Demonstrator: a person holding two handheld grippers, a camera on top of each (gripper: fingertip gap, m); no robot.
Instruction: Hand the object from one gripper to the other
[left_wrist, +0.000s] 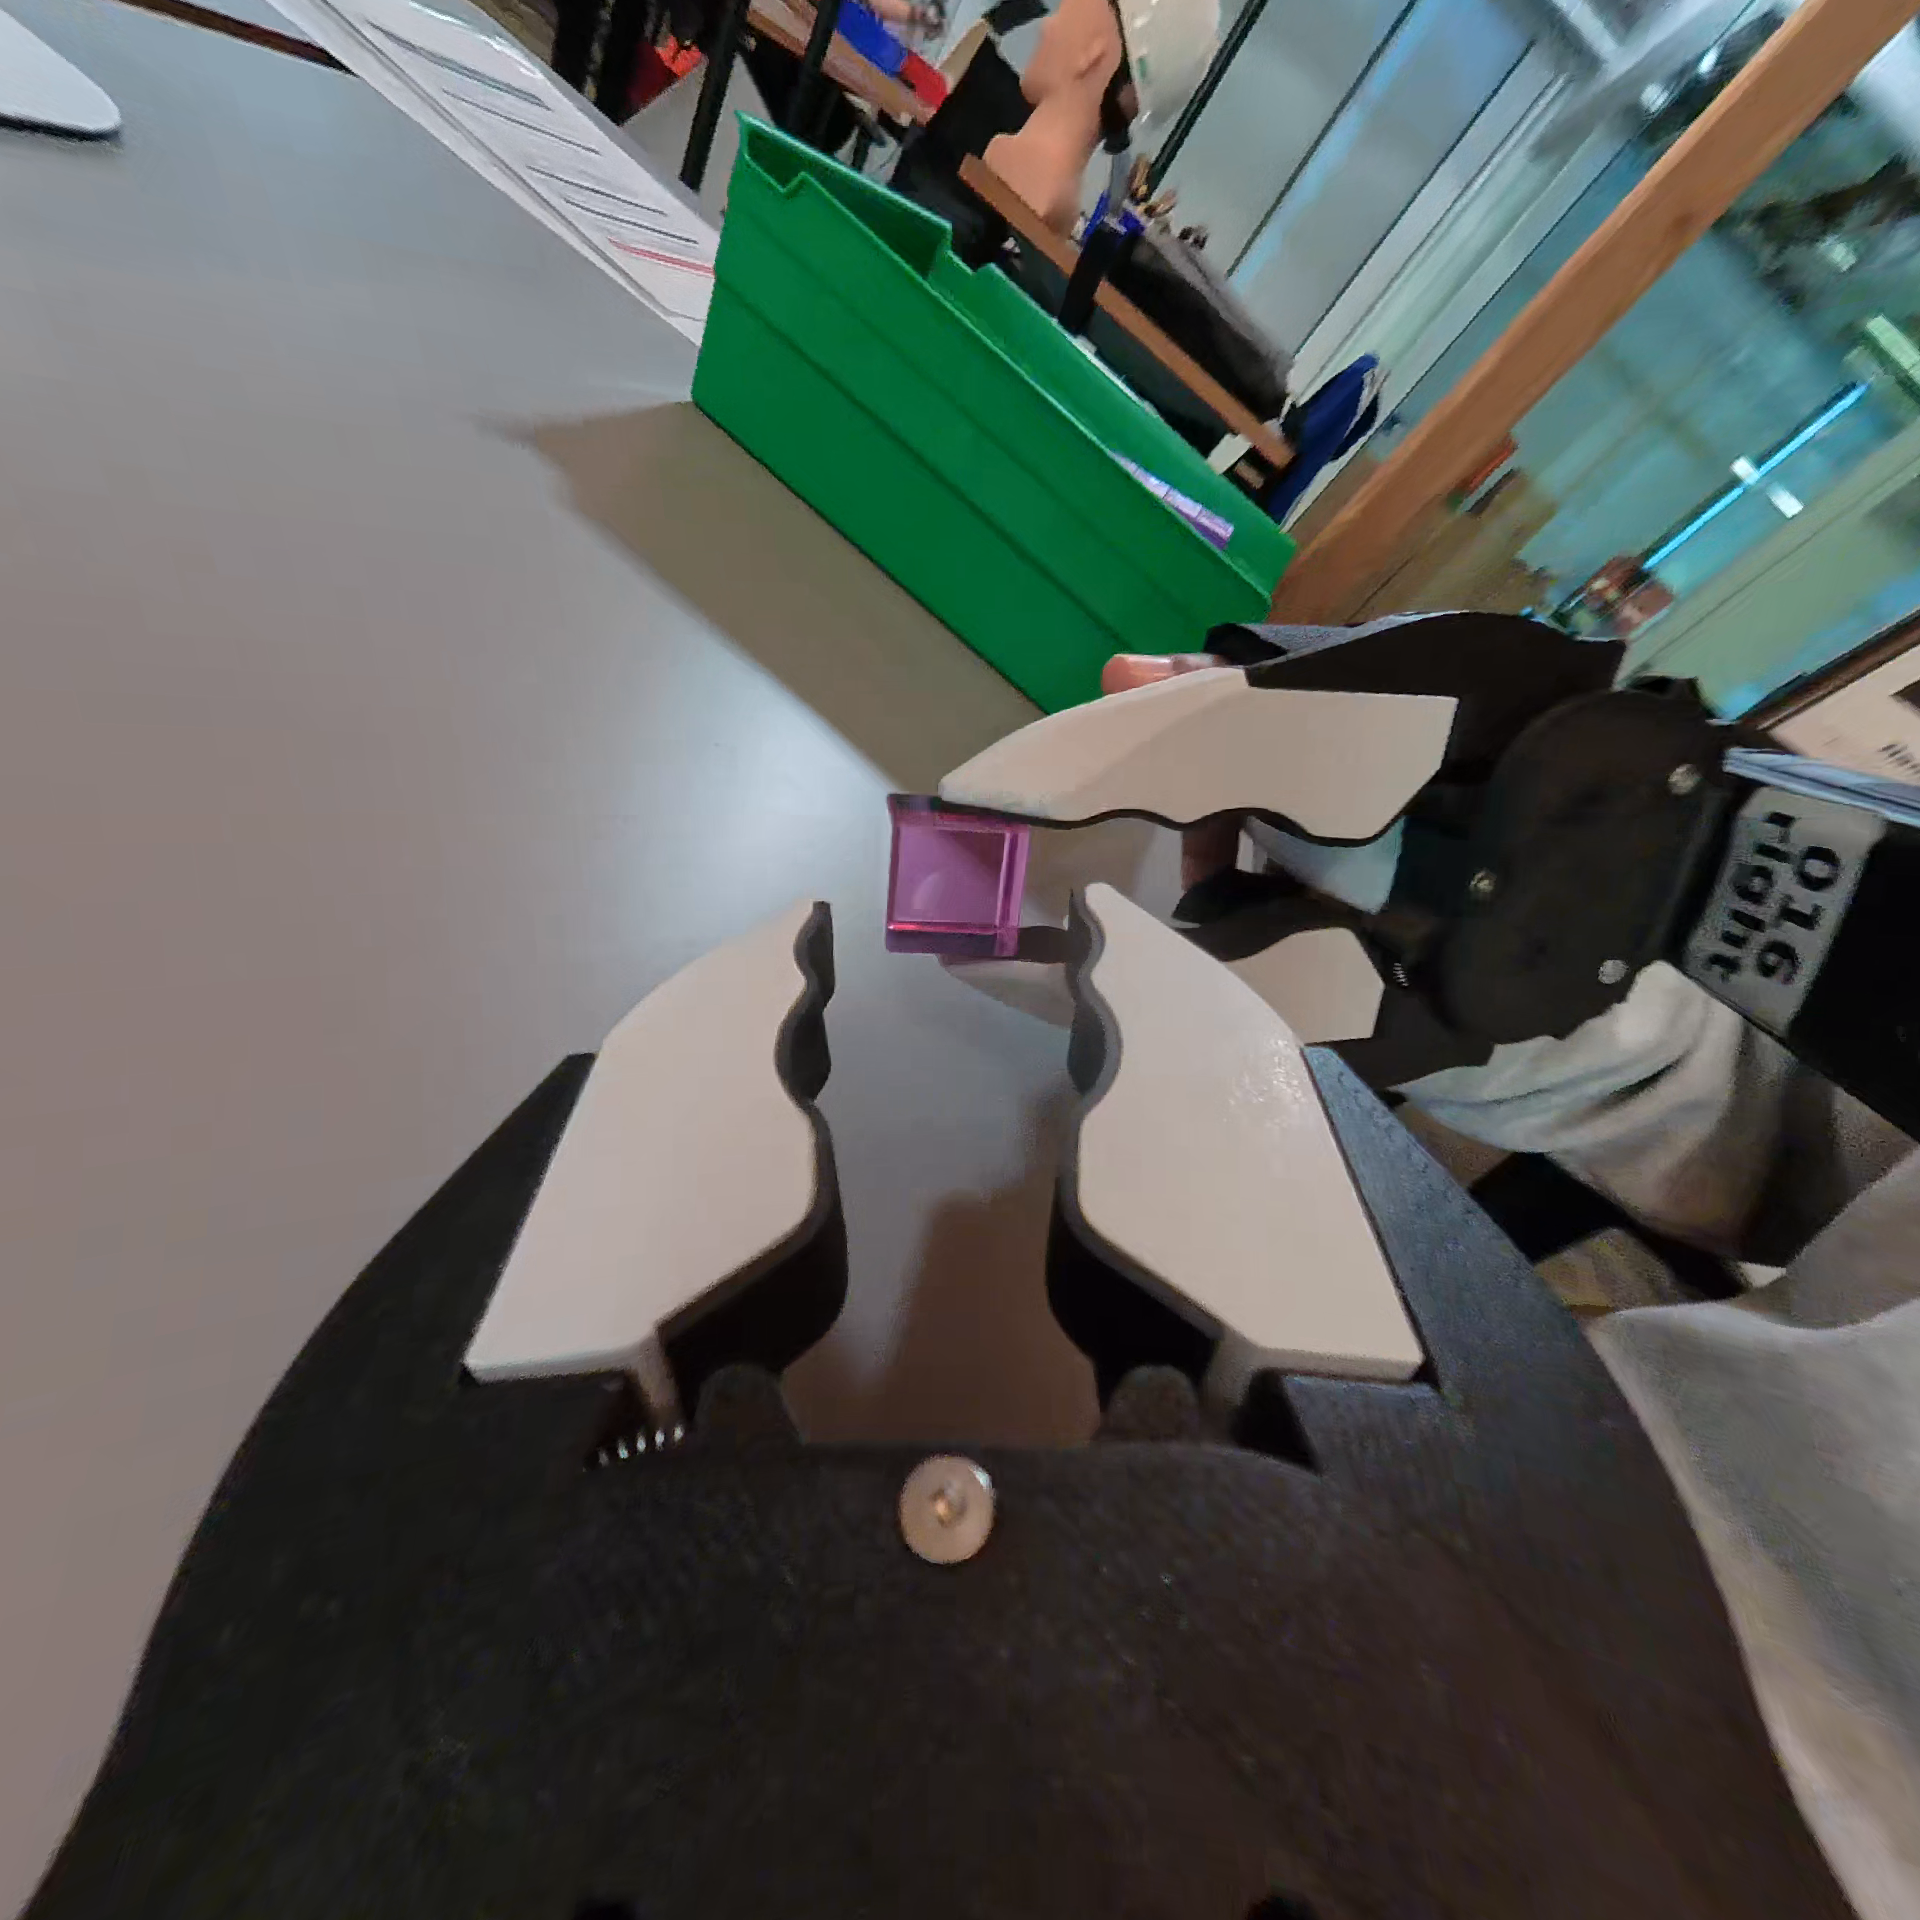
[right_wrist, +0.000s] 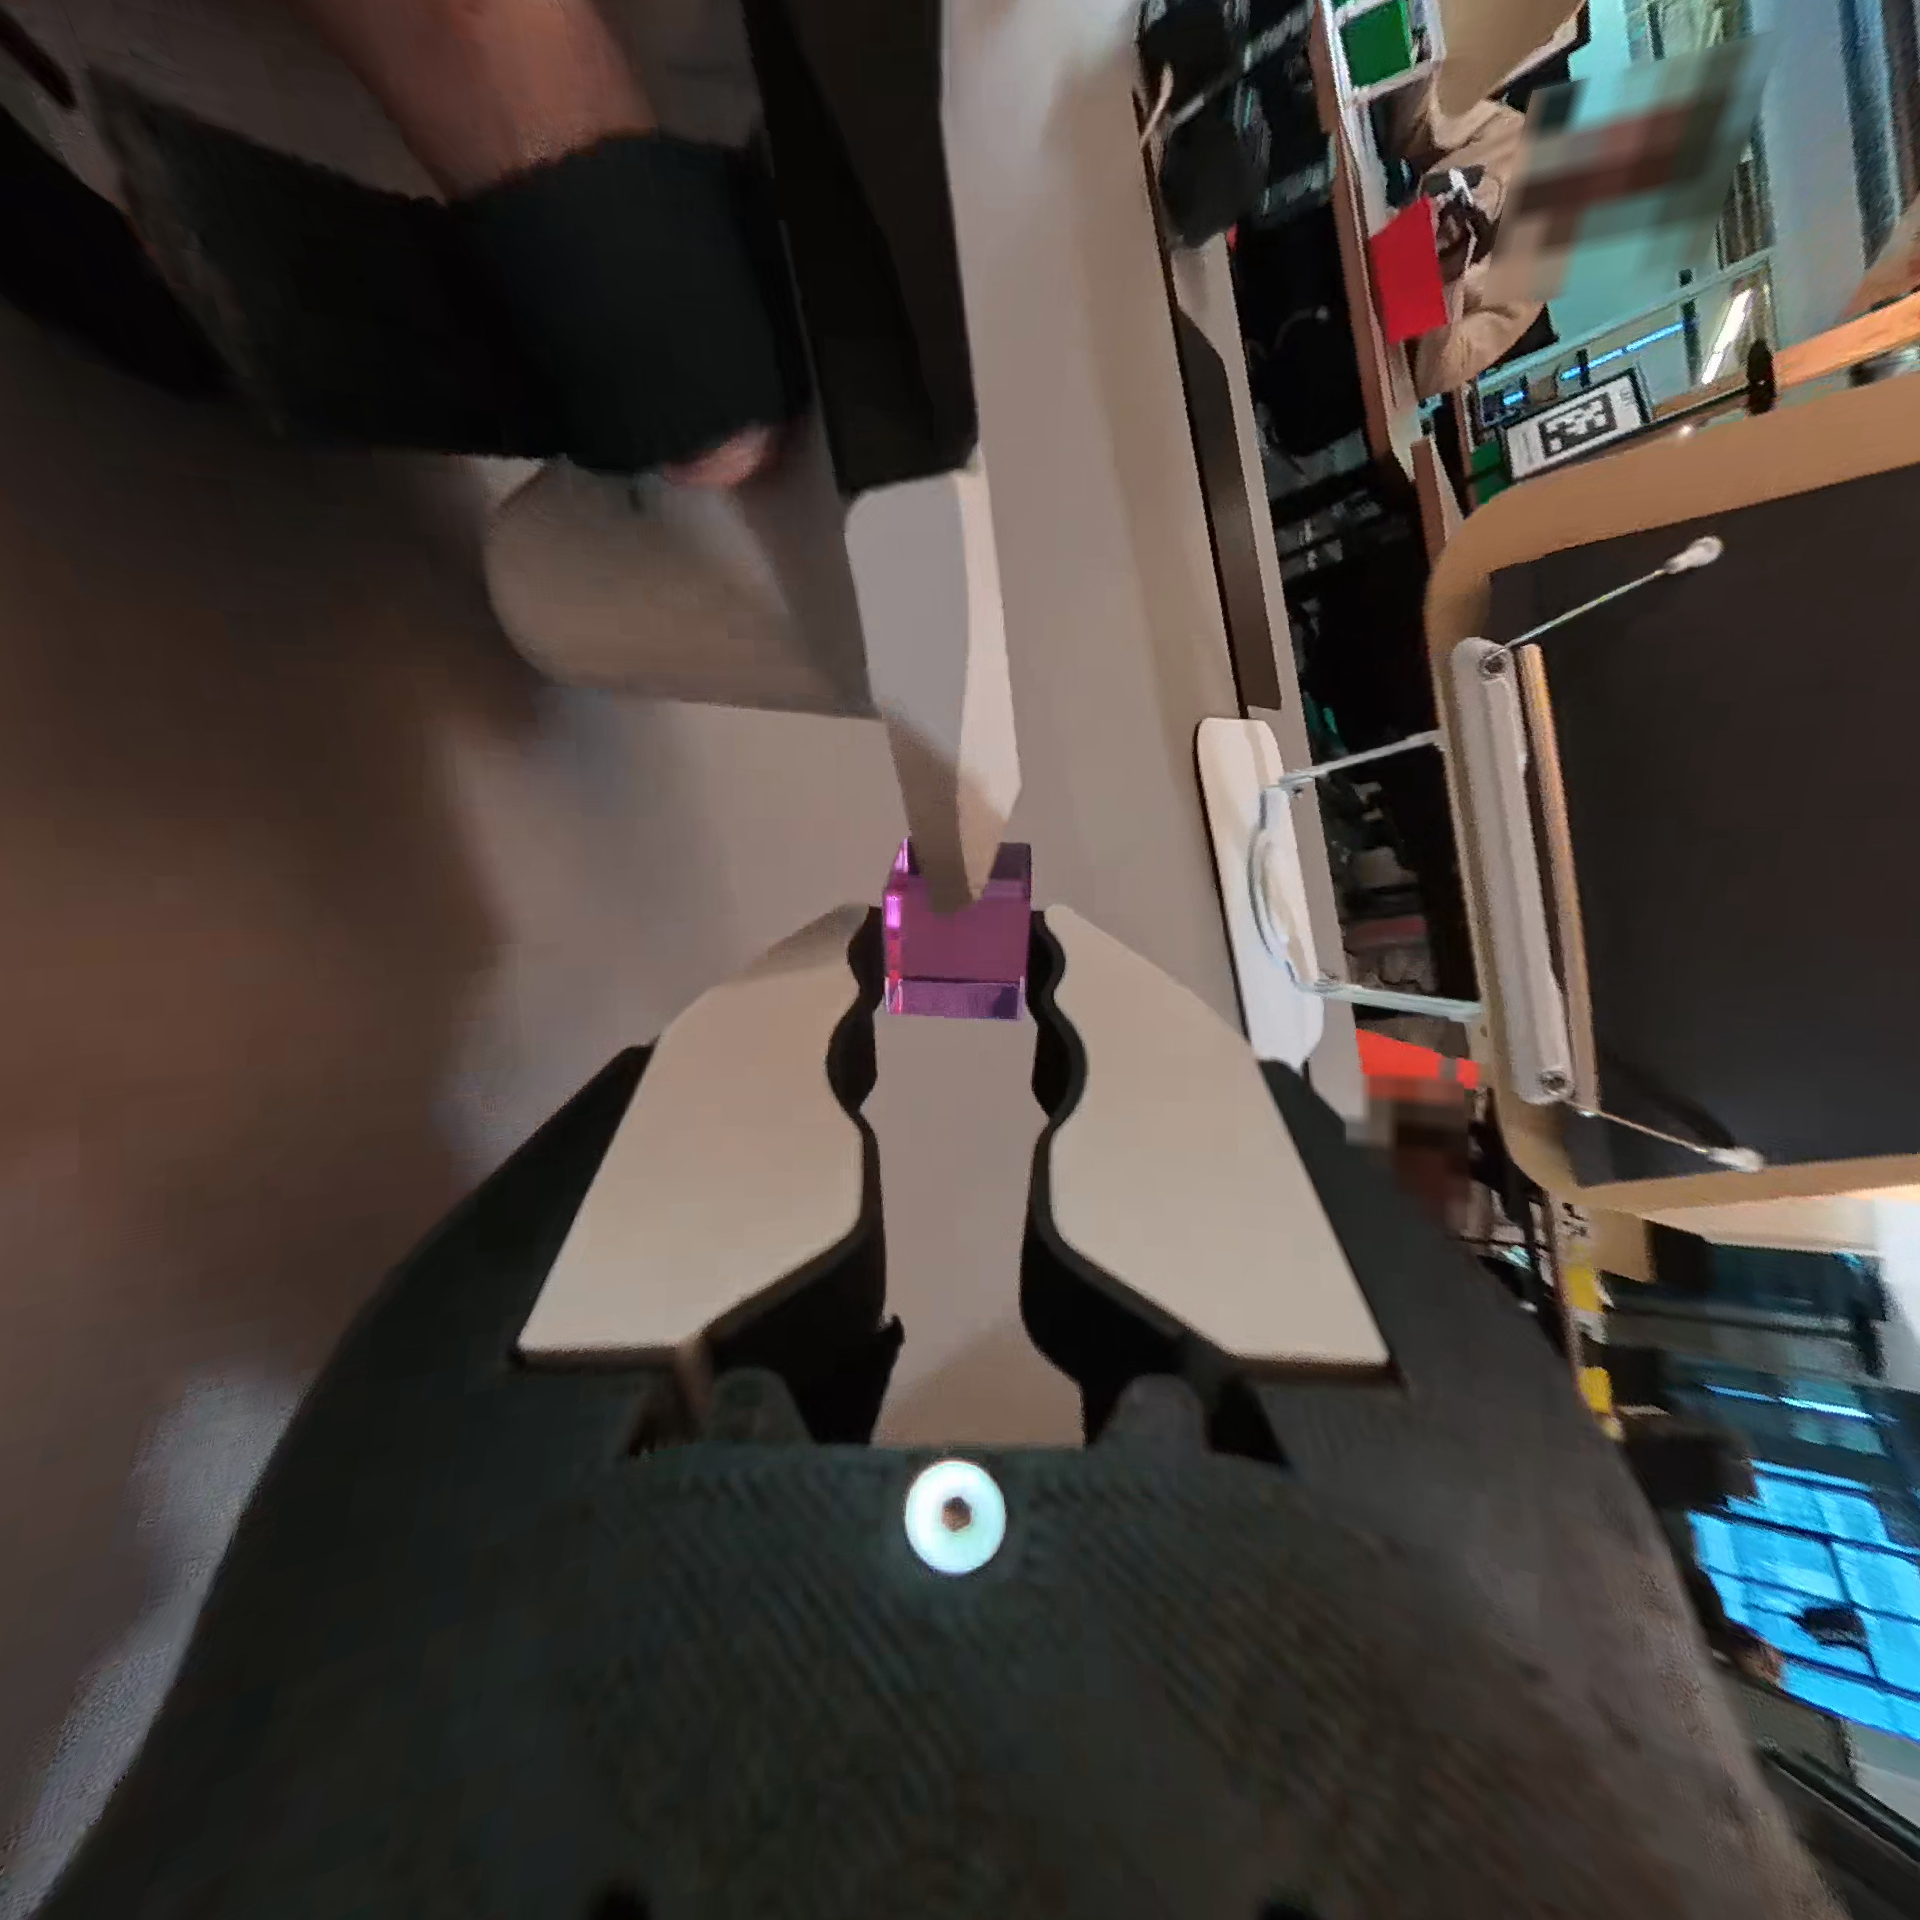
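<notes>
Basically a mid-air handover staged over the grey table (left_wrist: 312, 623), largest thing in view, so a dropped piece would land on it rather than on the floor. Green bin (left_wrist: 935, 416) sits on the table well beyond the purple cube (left_wrist: 951, 883) and holds a few more purple pieces at its far end; likely the source or destination, but that's a guess.

Right gripper (right_wrist: 951, 935) comes in sideways relative to the cube, its jaws narrowed onto two opposite faces, pinching it right at the tips. Tip hold looks deliberate: it leaves the other faces exposed for the receiver.

Left gripper (left_wrist: 951, 914) points at the cube from roughly a right angle to the right one, jaws spread a bit wider than the cube, nothing held. In the right wrist view one left finger lies across the cube's far face, so the cube is near its mouth, barely short of the tips.

Cube is small, glossy and translucent, hard-edged; probably slippery, so the giver should keep its hold until the left jaws close.
</notes>
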